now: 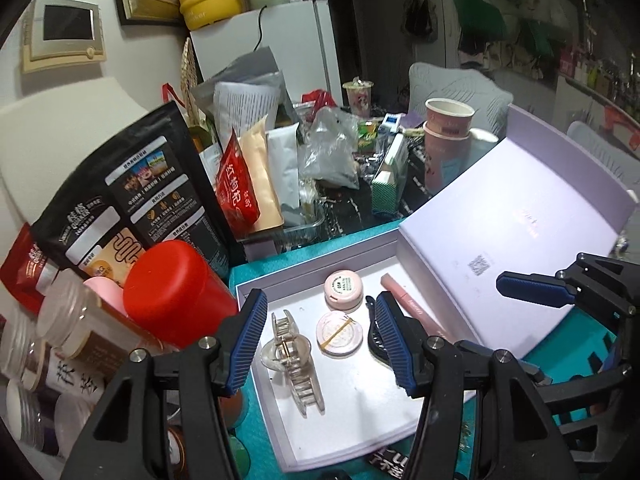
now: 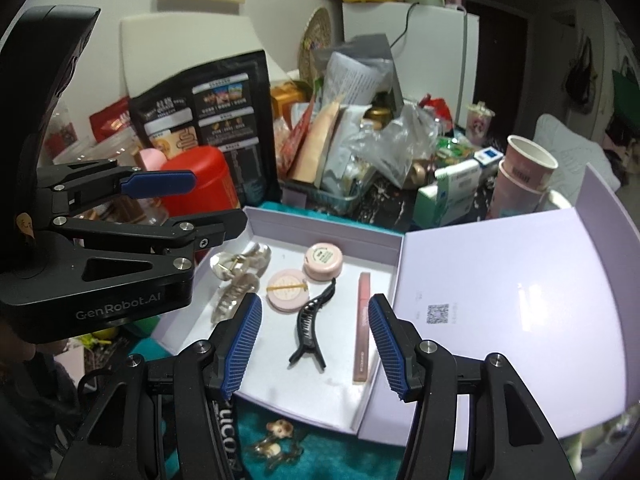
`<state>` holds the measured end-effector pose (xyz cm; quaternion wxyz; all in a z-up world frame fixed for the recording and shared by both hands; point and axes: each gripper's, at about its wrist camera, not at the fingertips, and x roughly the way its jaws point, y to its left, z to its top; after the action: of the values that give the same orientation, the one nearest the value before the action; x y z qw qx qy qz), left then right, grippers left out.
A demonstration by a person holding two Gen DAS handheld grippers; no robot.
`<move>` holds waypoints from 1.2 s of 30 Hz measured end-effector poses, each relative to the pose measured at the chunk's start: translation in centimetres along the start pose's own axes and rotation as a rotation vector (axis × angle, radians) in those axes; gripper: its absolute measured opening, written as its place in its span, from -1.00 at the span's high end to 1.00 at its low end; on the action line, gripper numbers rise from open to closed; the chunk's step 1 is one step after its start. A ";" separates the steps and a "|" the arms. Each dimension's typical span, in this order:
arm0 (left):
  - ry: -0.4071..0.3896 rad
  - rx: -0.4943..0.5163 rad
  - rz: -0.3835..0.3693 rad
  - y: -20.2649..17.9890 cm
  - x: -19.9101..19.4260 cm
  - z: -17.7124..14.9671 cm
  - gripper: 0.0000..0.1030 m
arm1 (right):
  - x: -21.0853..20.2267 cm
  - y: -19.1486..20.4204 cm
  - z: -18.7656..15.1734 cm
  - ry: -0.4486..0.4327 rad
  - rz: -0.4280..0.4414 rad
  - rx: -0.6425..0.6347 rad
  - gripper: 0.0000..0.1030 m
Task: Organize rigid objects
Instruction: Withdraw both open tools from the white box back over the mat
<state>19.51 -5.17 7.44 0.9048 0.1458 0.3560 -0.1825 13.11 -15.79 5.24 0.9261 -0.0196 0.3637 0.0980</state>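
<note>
An open lavender box (image 1: 308, 276) lies on a teal cloth. Its lid (image 2: 520, 320) is folded out to the right. Inside rest a clear claw clip (image 1: 292, 360), two round pink compacts (image 1: 344, 290) (image 1: 339, 334), a black hair clip (image 2: 310, 328) and a pink lip gloss tube (image 2: 363, 328). My left gripper (image 1: 322, 340) hovers open above the box's left half with nothing between its fingers. Over the near middle of the box my right gripper (image 2: 314, 328) is also open and holds nothing. In the right wrist view the left gripper (image 2: 218, 202) shows at the box's left edge.
A red canister (image 1: 176, 292), a black pouch (image 1: 132, 192) and several jars (image 1: 68, 320) crowd the box's left side. Behind it stand packets, a green-white carton (image 2: 452, 192) and stacked paper cups (image 2: 524, 176). Small trinkets (image 2: 276, 440) lie on the teal cloth (image 2: 320, 456) in front.
</note>
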 end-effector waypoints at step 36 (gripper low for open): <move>-0.064 -0.163 -0.025 -0.5 -8.9 -9.8 -0.09 | -9.3 5.8 -8.0 -0.089 -0.012 -0.068 -0.19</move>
<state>7.42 0.26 6.65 0.9222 0.0616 0.3423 -0.1688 0.01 -12.53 5.88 0.9408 -0.0487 0.3184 0.1053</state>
